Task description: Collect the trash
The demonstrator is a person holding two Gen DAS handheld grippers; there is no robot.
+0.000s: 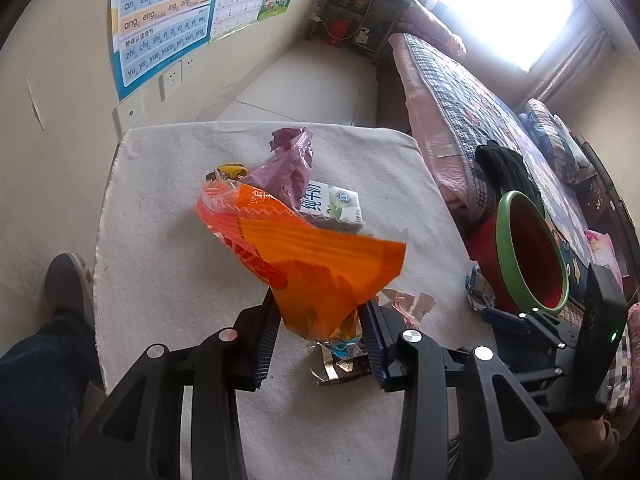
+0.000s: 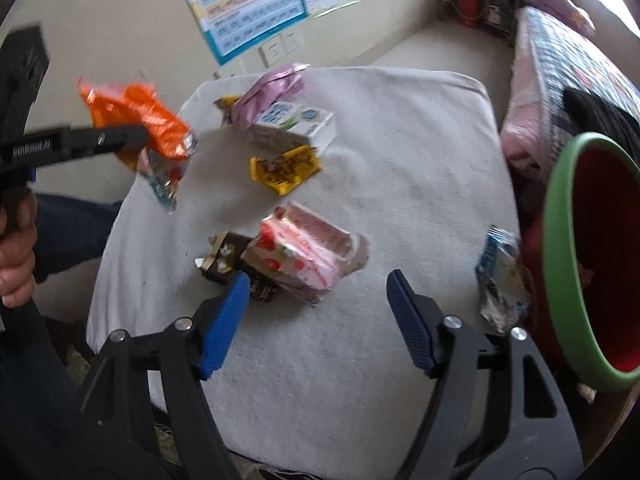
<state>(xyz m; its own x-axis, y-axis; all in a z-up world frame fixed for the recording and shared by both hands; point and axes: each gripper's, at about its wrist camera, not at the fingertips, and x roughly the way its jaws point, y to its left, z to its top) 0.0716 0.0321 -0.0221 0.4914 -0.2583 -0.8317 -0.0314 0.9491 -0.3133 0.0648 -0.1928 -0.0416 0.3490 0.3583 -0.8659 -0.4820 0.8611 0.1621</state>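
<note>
**Orange wrapper up, bin waiting**

Nearest me, the right gripper (image 2: 316,320) stands released, nothing between its blue pads. The left gripper (image 1: 320,340) is clenched on the orange wrapper (image 1: 304,264), lifted clear of the white-clothed table (image 2: 380,152). That crinkly film could slip during the carry. At the table's far edge, the red bin (image 2: 600,260) looks nearly empty; a blue packet (image 2: 500,276) lies beside it.

I see the cloth-covered table (image 2: 360,360) with the bin (image 2: 592,256) off its right edge. Nearest me lies a wrapper with a strawberry print (image 2: 304,256), a small dark wrapper (image 2: 224,256) touching its left; behind them a flat wrapper (image 2: 286,168), then the milk carton (image 2: 296,122)
</note>
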